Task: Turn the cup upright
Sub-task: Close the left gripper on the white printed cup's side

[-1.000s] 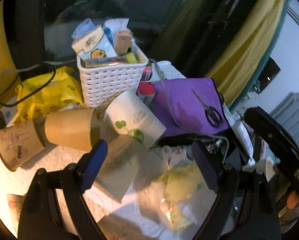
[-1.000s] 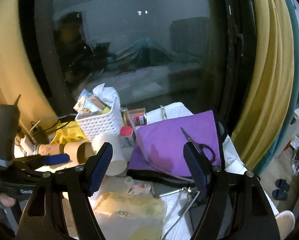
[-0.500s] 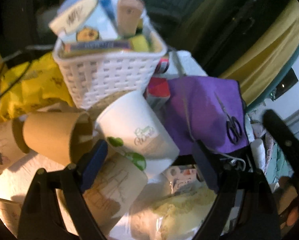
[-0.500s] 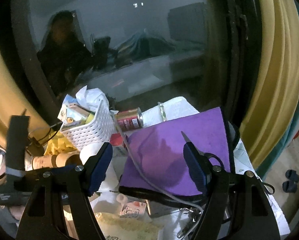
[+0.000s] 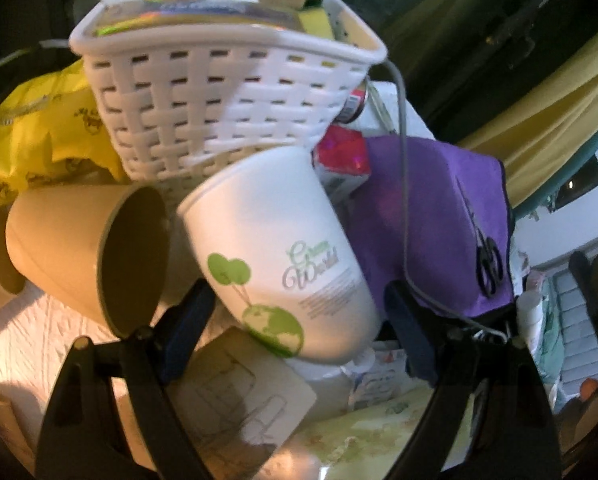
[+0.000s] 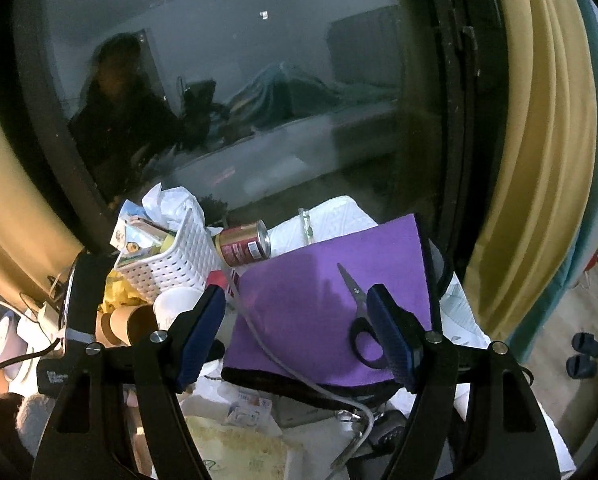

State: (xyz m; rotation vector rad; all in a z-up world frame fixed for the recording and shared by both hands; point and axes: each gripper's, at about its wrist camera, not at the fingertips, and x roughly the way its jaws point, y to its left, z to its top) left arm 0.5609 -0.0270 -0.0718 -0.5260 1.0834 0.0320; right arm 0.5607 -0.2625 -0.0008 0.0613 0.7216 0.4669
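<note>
A white paper cup (image 5: 279, 256) with green tree print stands upside down, tilted, base toward the basket; it also shows small in the right wrist view (image 6: 175, 306). My left gripper (image 5: 299, 328) is open, its blue pads on either side of the cup's wide lower end, apart from it. A brown cup (image 5: 87, 252) lies on its side to the left, mouth facing me. Another printed cup (image 5: 235, 392) lies below, partly hidden by my fingers. My right gripper (image 6: 299, 336) is open and empty above a purple cloth (image 6: 323, 304).
A white woven basket (image 5: 219, 88) full of packets stands right behind the cups. A yellow bag (image 5: 31, 132) lies left. Scissors (image 6: 359, 320) and a grey cable (image 6: 267, 352) lie on the purple cloth. A red can (image 6: 243, 242) lies behind the basket.
My left gripper has moved forward and closer, so the white cup now sits between its open pads. My right gripper has risen and tilted, staying open.
</note>
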